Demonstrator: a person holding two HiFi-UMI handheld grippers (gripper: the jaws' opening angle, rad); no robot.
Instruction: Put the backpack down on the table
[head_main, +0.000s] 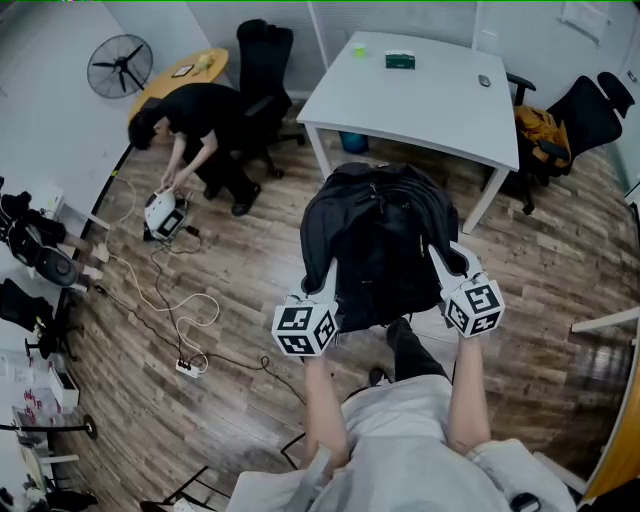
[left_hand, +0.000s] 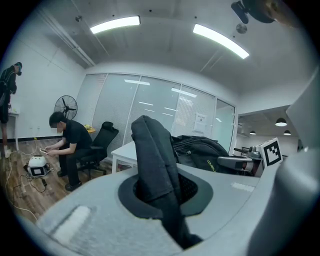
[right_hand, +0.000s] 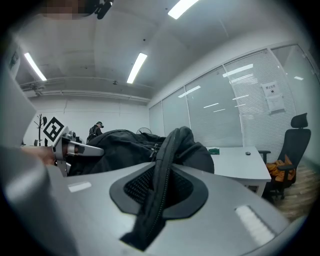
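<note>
The black backpack (head_main: 385, 240) hangs in the air over the wooden floor (head_main: 230, 400), just short of the near edge of the white table (head_main: 420, 105), which lies beyond it. It is slung between the two grippers by its shoulder straps. The left gripper (head_main: 320, 295) has its jaws pinched shut on the left strap (left_hand: 152, 155), a thick padded band that stands up between the pads. The right gripper (head_main: 452, 278) is clamped on the right strap (right_hand: 167, 165), a thinner edge with a zip or seam running along it.

The bag looks soft and slumped; its body bulges and sags between the two holds, so I judge it has some weight in it and will fold or roll when it lands. The fabric is matt and should not slip in the pads. The straps are the sensible holds, yet they let the body swing, so both sides need to rise together to clear the table edge.

The table's near half is bare; a green box (head_main: 400, 61) sits at its far edge. An office chair (head_main: 585, 115) stands at the right end, and a person (head_main: 195, 125) crouches far left
</note>
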